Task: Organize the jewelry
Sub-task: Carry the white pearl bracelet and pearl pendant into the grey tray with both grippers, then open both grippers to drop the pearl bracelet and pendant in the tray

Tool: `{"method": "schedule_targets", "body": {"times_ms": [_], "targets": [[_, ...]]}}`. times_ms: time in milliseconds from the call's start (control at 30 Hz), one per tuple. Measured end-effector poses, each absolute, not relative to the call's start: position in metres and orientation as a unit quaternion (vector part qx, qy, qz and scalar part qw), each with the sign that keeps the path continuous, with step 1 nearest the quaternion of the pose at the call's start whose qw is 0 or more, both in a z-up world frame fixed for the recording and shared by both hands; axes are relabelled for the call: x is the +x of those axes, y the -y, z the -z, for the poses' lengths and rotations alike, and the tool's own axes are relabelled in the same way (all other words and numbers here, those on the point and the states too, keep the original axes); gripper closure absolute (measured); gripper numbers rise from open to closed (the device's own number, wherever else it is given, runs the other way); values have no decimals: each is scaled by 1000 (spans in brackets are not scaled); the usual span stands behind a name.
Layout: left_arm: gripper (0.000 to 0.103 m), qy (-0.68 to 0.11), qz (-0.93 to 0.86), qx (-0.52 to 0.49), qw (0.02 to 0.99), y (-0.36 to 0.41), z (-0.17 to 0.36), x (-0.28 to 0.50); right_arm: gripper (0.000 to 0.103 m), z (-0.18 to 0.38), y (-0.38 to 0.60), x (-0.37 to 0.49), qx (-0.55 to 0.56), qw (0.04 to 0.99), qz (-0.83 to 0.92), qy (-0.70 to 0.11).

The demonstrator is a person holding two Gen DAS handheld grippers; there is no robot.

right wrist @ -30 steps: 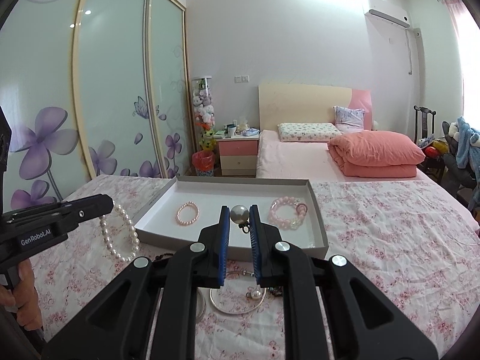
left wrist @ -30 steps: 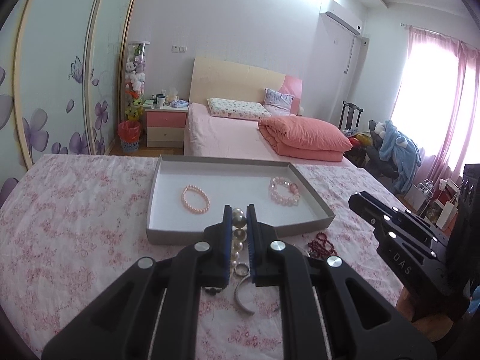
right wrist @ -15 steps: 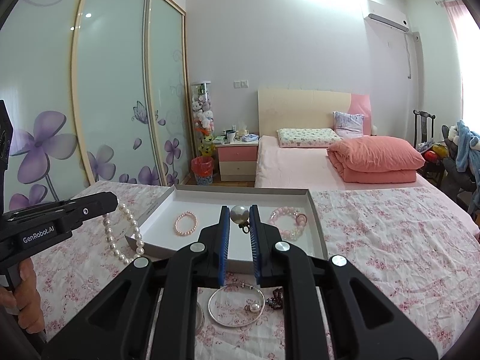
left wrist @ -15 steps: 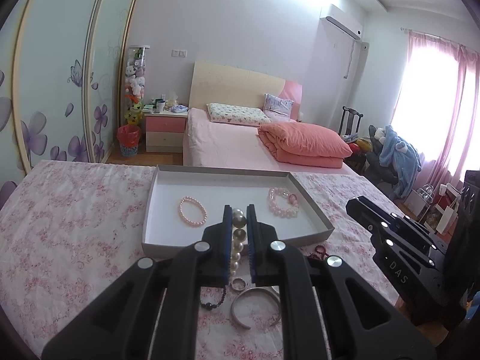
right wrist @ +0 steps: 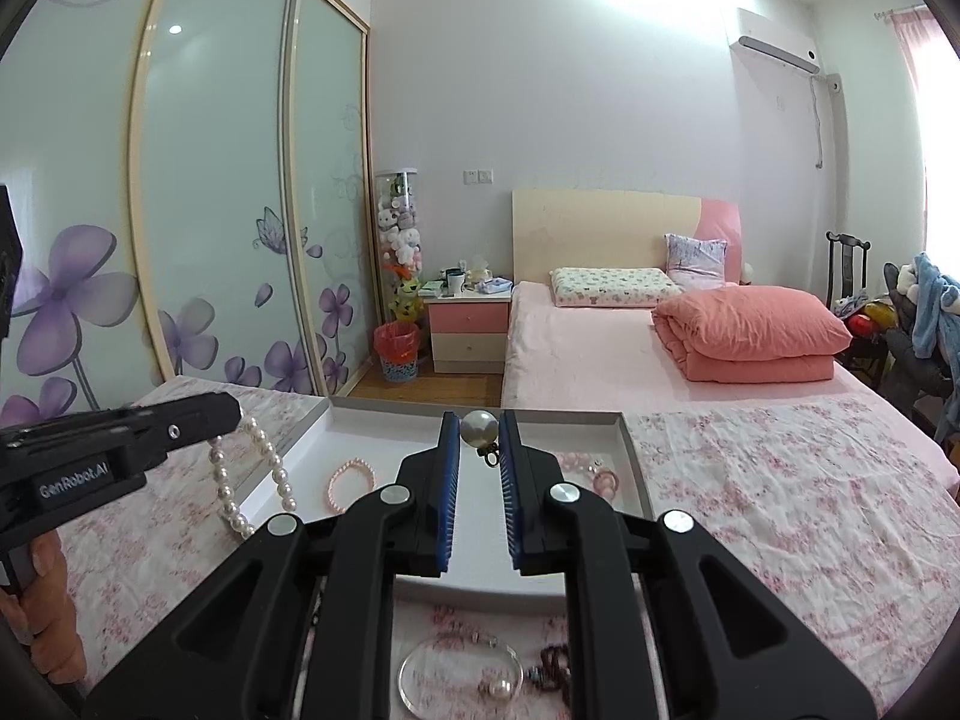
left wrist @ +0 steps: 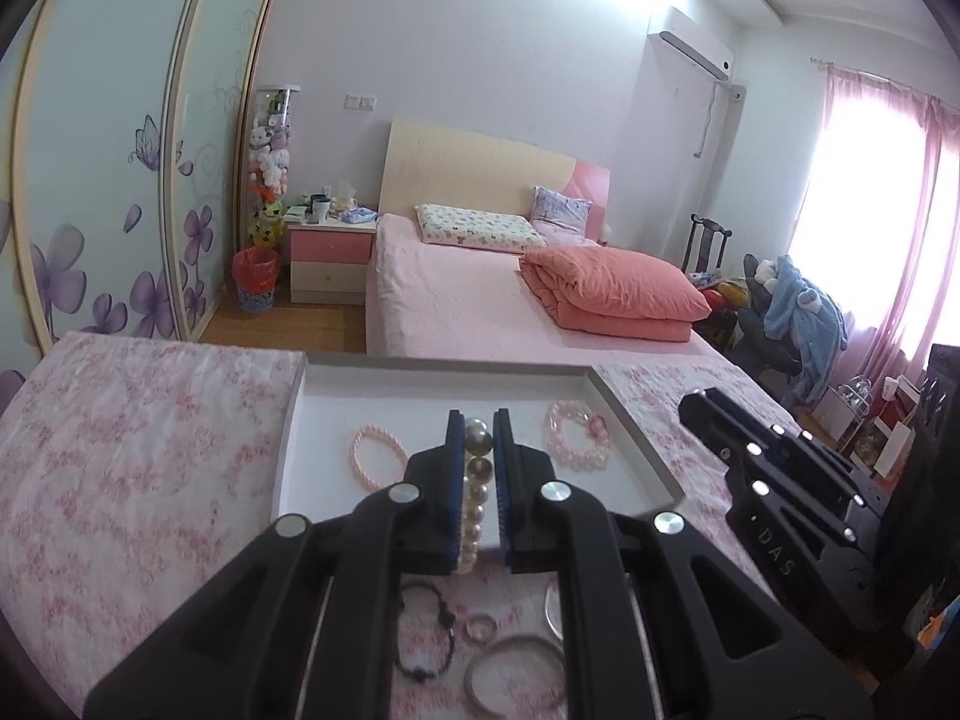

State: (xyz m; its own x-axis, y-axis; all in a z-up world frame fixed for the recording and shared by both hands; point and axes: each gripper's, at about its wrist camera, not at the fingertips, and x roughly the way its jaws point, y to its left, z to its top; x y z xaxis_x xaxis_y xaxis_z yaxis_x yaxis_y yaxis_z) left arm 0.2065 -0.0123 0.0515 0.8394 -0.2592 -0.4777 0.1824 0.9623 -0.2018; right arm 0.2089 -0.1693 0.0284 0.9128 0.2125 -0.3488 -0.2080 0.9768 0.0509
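Observation:
My left gripper (left wrist: 478,420) is shut on a white pearl strand (left wrist: 476,510), held above the near edge of a shallow grey-rimmed tray (left wrist: 444,367). In the right wrist view that strand (right wrist: 277,471) hangs in a loop from the left gripper (right wrist: 231,409). My right gripper (right wrist: 478,420) is shut on a single large pearl with a small dark clasp (right wrist: 478,427), above the tray (right wrist: 637,468). In the tray lie a slim pink bead bracelet (left wrist: 378,465) and a chunky pale pink bracelet (left wrist: 576,435).
On the floral cloth before the tray lie a black cord bracelet (left wrist: 423,630), a small ring (left wrist: 480,627), a silver bangle (left wrist: 516,666), a clear bangle with a pearl (right wrist: 459,675) and dark red beads (right wrist: 555,666). A hand (right wrist: 42,600) holds the left gripper. A bed stands beyond.
Both grippers have moved forward toward the tray, each still holding its pearl piece. The tray sits lower and closer in both views.

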Motion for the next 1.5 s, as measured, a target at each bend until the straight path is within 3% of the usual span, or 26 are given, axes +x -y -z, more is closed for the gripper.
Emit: {"method": "schedule_targets", "body": {"times_ms": [533, 1033, 1067, 1167, 1500], "targets": [[93, -278, 96, -78, 953, 12, -25, 286, 89, 11, 170, 299, 42, 958, -97, -268], [93, -299, 91, -79, 946, 10, -6, 315, 88, 24, 164, 319, 48, 945, -102, -307], [92, -303, 88, -82, 945, 9, -4, 316, 85, 24, 164, 318, 46, 945, -103, -307], [90, -305, 80, -87, 945, 6, -2, 318, 58, 22, 167, 316, 46, 945, -102, -307], [89, -307, 62, -94, 945, -10, -2, 312, 58, 18, 179, 310, 49, 950, -87, -296]]}}
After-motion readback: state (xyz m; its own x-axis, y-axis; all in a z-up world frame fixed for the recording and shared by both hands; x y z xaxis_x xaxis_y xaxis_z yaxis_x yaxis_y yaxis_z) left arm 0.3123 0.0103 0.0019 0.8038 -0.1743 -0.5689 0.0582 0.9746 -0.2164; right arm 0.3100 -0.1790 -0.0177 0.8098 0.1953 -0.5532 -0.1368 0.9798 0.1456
